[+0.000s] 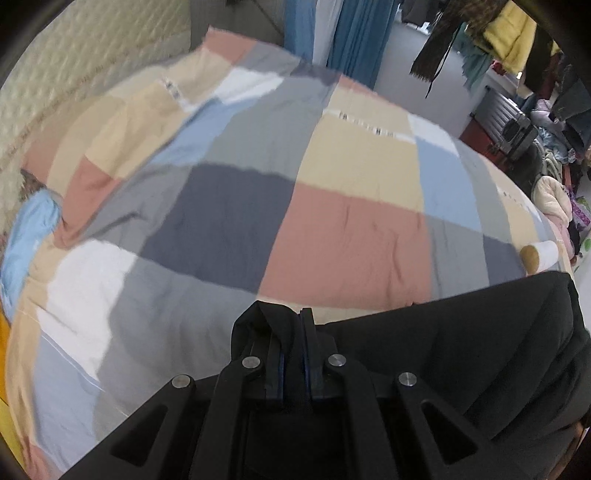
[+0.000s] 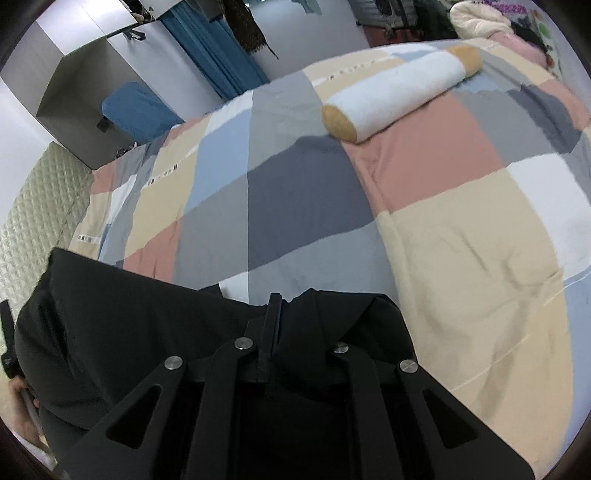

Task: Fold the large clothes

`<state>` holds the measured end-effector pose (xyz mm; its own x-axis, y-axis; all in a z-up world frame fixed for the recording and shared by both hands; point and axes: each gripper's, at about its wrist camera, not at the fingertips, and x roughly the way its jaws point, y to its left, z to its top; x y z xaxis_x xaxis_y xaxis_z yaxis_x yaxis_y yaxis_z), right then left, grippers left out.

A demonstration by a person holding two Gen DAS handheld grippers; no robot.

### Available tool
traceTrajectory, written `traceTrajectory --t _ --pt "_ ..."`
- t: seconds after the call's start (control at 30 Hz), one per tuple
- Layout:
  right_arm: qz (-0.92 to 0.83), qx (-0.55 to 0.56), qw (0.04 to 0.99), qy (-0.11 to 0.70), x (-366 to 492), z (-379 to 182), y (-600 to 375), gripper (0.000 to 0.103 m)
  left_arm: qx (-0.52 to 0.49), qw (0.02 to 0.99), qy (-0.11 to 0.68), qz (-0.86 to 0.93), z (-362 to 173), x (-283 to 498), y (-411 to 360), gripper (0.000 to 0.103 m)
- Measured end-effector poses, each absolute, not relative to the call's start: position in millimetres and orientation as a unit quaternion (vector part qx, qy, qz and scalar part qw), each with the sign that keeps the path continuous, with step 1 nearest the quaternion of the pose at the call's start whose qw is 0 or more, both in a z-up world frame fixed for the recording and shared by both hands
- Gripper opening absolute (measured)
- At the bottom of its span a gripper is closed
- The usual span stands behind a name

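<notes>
A large black garment (image 1: 461, 354) hangs stretched between my two grippers, lifted above a bed with a patchwork quilt (image 1: 332, 229). My left gripper (image 1: 291, 332) is shut on one top corner of the garment, with cloth bunched over its left finger. In the right wrist view my right gripper (image 2: 284, 314) is shut on the other corner of the black garment (image 2: 122, 317), whose cloth drapes over the right finger and hides it. The garment runs off to the left there.
A white bolster pillow with tan ends (image 2: 399, 96) lies on the quilt (image 2: 461, 240) at the far side. A padded headboard (image 1: 74, 81) stands at the left. Blue curtains (image 1: 354, 33) and hanging clothes (image 1: 498, 33) are beyond the bed. A pile of clothes (image 1: 554, 192) lies at the right.
</notes>
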<state>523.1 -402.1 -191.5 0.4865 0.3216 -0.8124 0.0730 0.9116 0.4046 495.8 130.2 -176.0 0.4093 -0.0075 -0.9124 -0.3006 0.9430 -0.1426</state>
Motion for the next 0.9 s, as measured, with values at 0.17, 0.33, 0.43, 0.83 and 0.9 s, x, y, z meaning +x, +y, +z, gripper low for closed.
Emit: traceTrajectory --t 0.17,0.33,0.43,0.83,0.9 --pt "0.083 0.206 0.836 0.502 512 -189 -401 0.011 -0.162 0.832 0.526 0.076 -170 477 133 0.008" --pt "0.087 0.228 0.832 0.498 490 -169 -411 0.017 -0.179 0.831 0.525 0.043 -141 450 141 0.011" --pt "0.093 0.252 0.828 0.493 473 -153 -419 0.022 -0.201 0.824 0.529 0.026 -115 426 150 0.036" --pt "0.094 0.154 0.893 0.413 400 -44 -402 0.074 -0.139 0.904 0.403 -0.025 -4 337 117 0.057" --pt "0.116 0.141 0.895 0.408 396 -43 -376 0.075 -0.124 0.908 0.397 -0.042 -11 340 88 0.057"
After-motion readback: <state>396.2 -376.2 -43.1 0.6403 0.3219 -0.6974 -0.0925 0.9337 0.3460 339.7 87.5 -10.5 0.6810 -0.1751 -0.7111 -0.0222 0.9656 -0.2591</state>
